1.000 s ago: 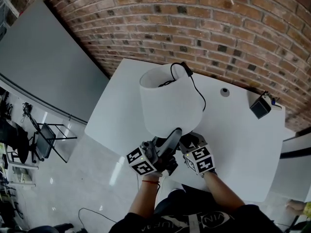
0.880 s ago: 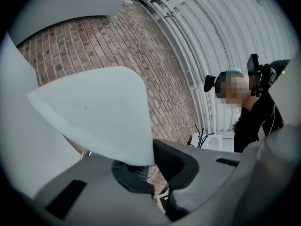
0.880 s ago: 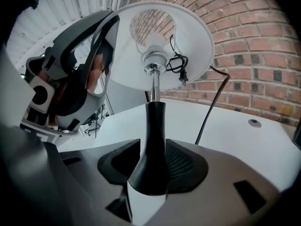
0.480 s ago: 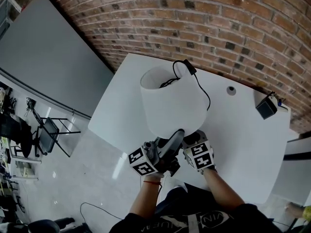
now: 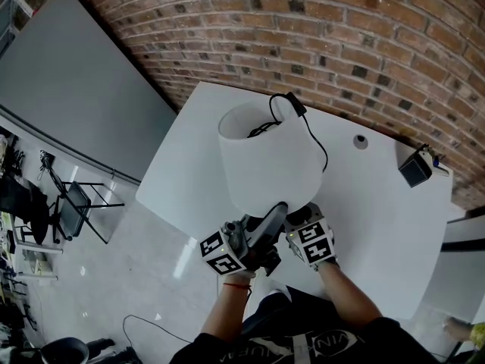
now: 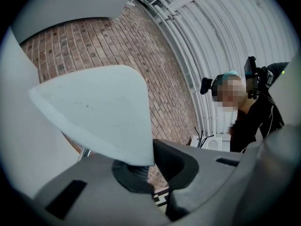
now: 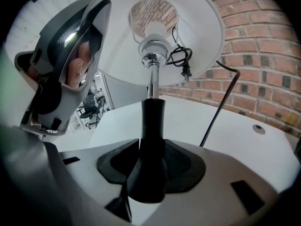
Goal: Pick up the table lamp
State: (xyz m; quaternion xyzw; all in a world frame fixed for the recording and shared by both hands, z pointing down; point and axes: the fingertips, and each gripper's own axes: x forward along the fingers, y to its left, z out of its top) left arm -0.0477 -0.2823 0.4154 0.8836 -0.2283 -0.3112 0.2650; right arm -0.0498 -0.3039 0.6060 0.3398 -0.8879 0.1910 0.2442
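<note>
The table lamp has a white shade (image 5: pixel 265 165) and a black cord (image 5: pixel 314 139) that runs out of its top. It stands on the white table (image 5: pixel 379 226). My left gripper (image 5: pixel 274 209) reaches up to the shade's near lower rim. In the left gripper view it (image 6: pixel 138 166) is shut on that white rim (image 6: pixel 103 112). My right gripper (image 5: pixel 299 222) sits under the shade. Its jaws (image 7: pixel 151 161) are opening, with the black stem (image 7: pixel 151 121) between the pads. The lamp's base is hidden.
A small black box (image 5: pixel 414 171) and a round grommet (image 5: pixel 361 140) lie at the table's far right. A brick wall (image 5: pixel 364 44) runs behind the table. Chairs (image 5: pixel 72 214) stand on the floor at left. A person (image 6: pixel 254 112) shows in the left gripper view.
The head view shifted slightly a second ago. The lamp and both grippers keep their places.
</note>
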